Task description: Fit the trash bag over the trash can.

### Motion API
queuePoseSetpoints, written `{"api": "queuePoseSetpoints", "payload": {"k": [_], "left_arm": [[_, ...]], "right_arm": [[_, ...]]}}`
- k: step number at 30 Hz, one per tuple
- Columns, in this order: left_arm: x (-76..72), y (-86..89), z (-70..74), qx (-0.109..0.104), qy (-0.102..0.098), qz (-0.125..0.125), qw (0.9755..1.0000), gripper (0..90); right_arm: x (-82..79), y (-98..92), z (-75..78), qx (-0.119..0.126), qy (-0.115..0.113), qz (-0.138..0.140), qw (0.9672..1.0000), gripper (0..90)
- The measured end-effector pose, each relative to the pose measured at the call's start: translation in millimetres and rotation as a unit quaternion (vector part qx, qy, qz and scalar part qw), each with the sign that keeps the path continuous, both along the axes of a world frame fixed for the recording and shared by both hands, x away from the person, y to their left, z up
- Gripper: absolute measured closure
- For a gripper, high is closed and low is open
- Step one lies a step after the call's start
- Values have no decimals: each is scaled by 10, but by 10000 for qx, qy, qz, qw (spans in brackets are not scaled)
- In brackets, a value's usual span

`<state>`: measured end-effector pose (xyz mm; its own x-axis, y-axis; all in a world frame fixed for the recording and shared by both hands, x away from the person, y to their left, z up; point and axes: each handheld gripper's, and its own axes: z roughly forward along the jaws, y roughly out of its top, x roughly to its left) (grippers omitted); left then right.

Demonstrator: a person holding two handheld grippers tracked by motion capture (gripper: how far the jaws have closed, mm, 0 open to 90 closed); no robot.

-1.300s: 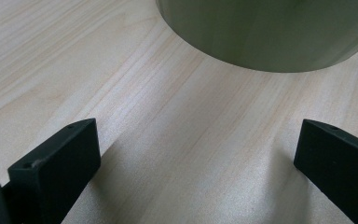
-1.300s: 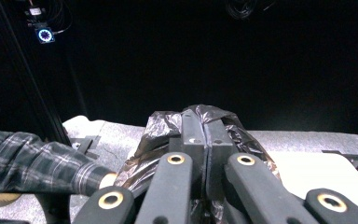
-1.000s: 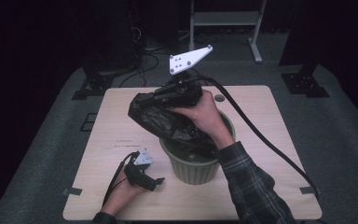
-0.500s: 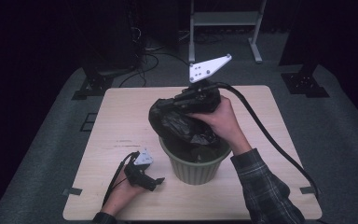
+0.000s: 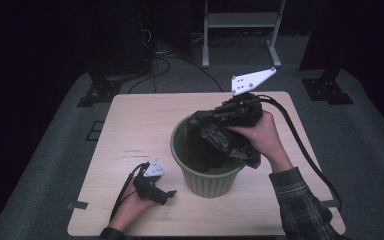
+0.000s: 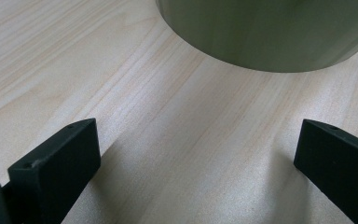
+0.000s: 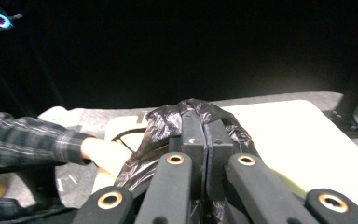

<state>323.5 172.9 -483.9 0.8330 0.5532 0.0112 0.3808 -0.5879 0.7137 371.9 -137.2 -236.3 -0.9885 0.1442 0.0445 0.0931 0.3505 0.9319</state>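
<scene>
High view, right tool (image 5: 215, 120) clamping black bag (image 5: 225, 142) over green bin (image 5: 207, 177)

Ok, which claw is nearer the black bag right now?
Right. The right claw is shut on the black bag over the green bin; the left claw rests open on the table beside the bin.

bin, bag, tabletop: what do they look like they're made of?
Bin: likely plastic; smooth olive-green wall with a soft matte sheen, no seams.
Bag: thin black plastic film, crinkled with glossy highlights, clamped in the right gripper.
Table: pale wood or wood-look laminate; fine straight grain, satin finish.
</scene>
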Motion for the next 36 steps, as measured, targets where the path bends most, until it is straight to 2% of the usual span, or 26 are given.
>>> {"api": "queuePoseSetpoints", "payload": {"k": [1,6,10,12,14,16,18,19,20,27,29,31,34,36], "left_arm": [[0,0,0,-2,-1,1,10000,0],[0,0,0,-3,1,1,10000,0],[0,0,0,-3,1,0,10000,0],[0,0,0,-4,1,1,10000,0],[0,0,0,-3,2,1,10000,0],[0,0,0,-3,1,1,10000,0],[0,0,0,-3,2,1,10000,0],[0,0,0,-3,2,1,10000,0],[0,0,0,-2,1,1,10000,0],[0,0,0,-4,1,1,10000,0],[0,0,0,-3,1,1,10000,0],[0,0,0,-4,1,1,10000,0],[0,0,0,-4,1,2,10000,0],[-1,0,0,-2,0,4,10000,0]], "right_arm": [[6,-33,-29,45,66,-20,10000,894],[19,-157,-136,-63,134,-163,9998,894],[12,-293,-239,-58,201,-246,9995,893],[11,-310,-253,-73,211,-258,9994,892],[0,-335,-279,-214,227,-318,9990,892],[-4,-365,-309,-165,209,-335,9991,891],[17,-399,-359,-243,264,-407,9985,891],[17,-399,-359,-243,264,-407,9985,891],[21,-372,-389,-441,246,-465,9976,891],[34,-301,-439,-667,183,-433,9967,891],[40,-279,-472,-780,229,-441,9957,890],[34,-249,-497,-905,181,-442,9948,887],[33,-232,-509,-928,197,-433,9946,886],[38,-211,-540,-1087,203,-445,9929,886]]}}
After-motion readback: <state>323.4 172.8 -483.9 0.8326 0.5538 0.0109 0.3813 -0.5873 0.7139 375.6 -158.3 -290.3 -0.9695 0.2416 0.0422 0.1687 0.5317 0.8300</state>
